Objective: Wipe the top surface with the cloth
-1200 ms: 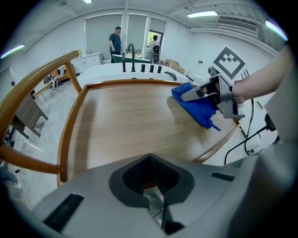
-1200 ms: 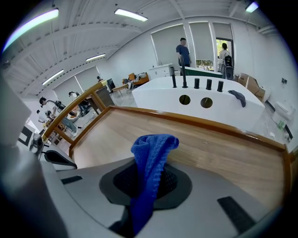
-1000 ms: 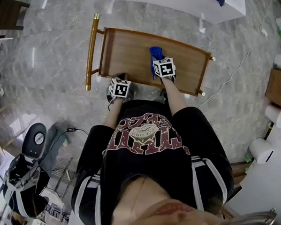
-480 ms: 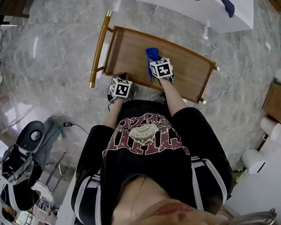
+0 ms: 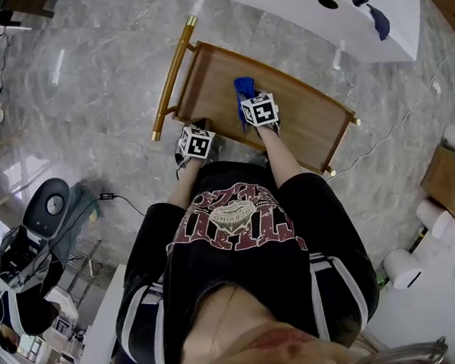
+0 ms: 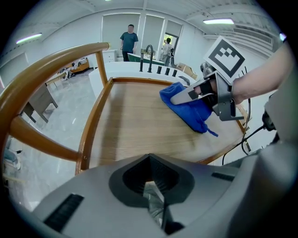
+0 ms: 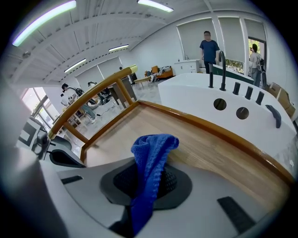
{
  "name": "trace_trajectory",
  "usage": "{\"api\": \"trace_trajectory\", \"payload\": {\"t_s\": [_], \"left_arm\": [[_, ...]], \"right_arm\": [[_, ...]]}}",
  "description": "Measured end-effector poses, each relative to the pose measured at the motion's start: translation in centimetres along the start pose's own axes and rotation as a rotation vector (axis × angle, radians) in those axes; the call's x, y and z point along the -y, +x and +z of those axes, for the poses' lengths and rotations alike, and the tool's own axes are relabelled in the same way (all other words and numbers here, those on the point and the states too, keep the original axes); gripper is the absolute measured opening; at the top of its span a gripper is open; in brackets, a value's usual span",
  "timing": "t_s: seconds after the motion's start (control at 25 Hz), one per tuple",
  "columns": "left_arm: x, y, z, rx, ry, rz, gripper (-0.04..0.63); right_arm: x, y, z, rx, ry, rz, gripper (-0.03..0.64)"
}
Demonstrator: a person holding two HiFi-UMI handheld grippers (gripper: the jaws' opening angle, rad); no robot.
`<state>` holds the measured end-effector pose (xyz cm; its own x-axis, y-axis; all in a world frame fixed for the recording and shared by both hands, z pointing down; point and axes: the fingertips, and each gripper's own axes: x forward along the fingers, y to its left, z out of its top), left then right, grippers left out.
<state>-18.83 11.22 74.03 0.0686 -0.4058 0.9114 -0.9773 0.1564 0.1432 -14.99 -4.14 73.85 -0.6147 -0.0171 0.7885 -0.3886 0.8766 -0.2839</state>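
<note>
The wooden top (image 5: pixel 300 113) of a cart with a brass handle (image 5: pixel 172 74) lies in front of me. My right gripper (image 5: pixel 246 102) is shut on a blue cloth (image 5: pixel 244 87) and holds it down on the top, a little left of the middle. In the right gripper view the cloth (image 7: pixel 151 158) stands up bunched between the jaws over the wood (image 7: pixel 195 139). The left gripper view shows the cloth (image 6: pixel 191 107) pressed on the wood (image 6: pixel 135 121). My left gripper (image 5: pixel 197 133) hovers at the cart's near edge, jaws together and holding nothing.
A white counter (image 5: pixel 371 25) with a faucet and round holes stands just beyond the cart. A cable (image 5: pixel 392 127) trails on the marble floor at right, near boxes and rolls (image 5: pixel 448 173). Equipment (image 5: pixel 33 248) sits at lower left. Two people stand far off.
The right gripper has slid the cloth along the top toward the handle end. The left gripper has stayed at the near edge. My head view has shifted.
</note>
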Motion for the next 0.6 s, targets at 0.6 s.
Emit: {"api": "trace_trajectory", "payload": {"t_s": [0.6], "left_arm": [[-3.3,-2.1,-0.3,0.071,-0.05,-0.031,0.046]], "right_arm": [[-4.9,3.8,3.0,-0.018,-0.022,0.048,0.058]]}}
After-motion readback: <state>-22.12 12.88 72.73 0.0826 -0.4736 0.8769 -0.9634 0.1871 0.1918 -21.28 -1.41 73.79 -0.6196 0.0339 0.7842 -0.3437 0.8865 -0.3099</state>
